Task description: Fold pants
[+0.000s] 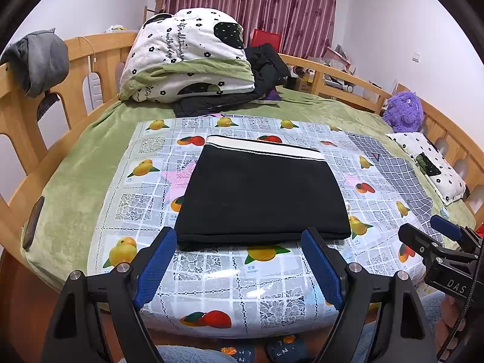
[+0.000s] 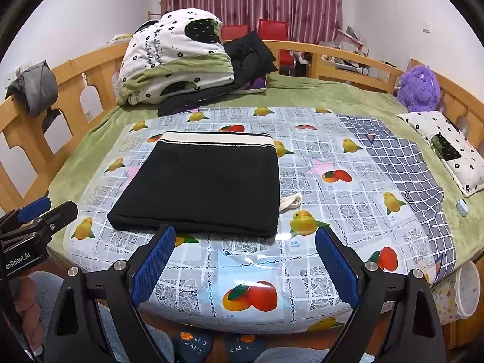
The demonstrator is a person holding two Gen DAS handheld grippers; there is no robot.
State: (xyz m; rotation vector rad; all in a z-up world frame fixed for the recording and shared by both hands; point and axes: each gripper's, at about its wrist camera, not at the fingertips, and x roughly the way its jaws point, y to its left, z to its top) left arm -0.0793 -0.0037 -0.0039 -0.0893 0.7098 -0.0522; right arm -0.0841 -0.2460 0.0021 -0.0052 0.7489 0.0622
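Black pants (image 1: 260, 193), folded into a flat rectangle, lying on the fruit-print plastic cloth (image 1: 272, 281) spread over the green blanket (image 1: 75, 181) on the bed. Pale waistband at the far edge, folded edge nearest. A white drawstring loop (image 2: 290, 202) poking out at the right side of the pants, resting on the cloth.

Left gripper (image 1: 239, 242) poised just short of the near edge of the pants, jaws spread wide, nothing between the blue pads (image 1: 157, 269). Right gripper (image 2: 245, 239) likewise held before the near edge, further right, jaws wide apart and empty, pads clear of the fabric. Each gripper visible at the edge of the other's view.

Grey checked cloth (image 2: 408, 175) lying to the right of the fruit-print cloth. Small floral pillow (image 2: 450, 148) at the far right, purple plush toy (image 2: 419, 89) beyond it against the wooden bed rail (image 1: 99, 51). Folded quilt (image 1: 184, 57) and dark clothes (image 1: 266, 63) piled at the far end, dark red curtains (image 1: 251, 3) behind. Grey garment (image 1: 39, 60) hung over the rail on the left.
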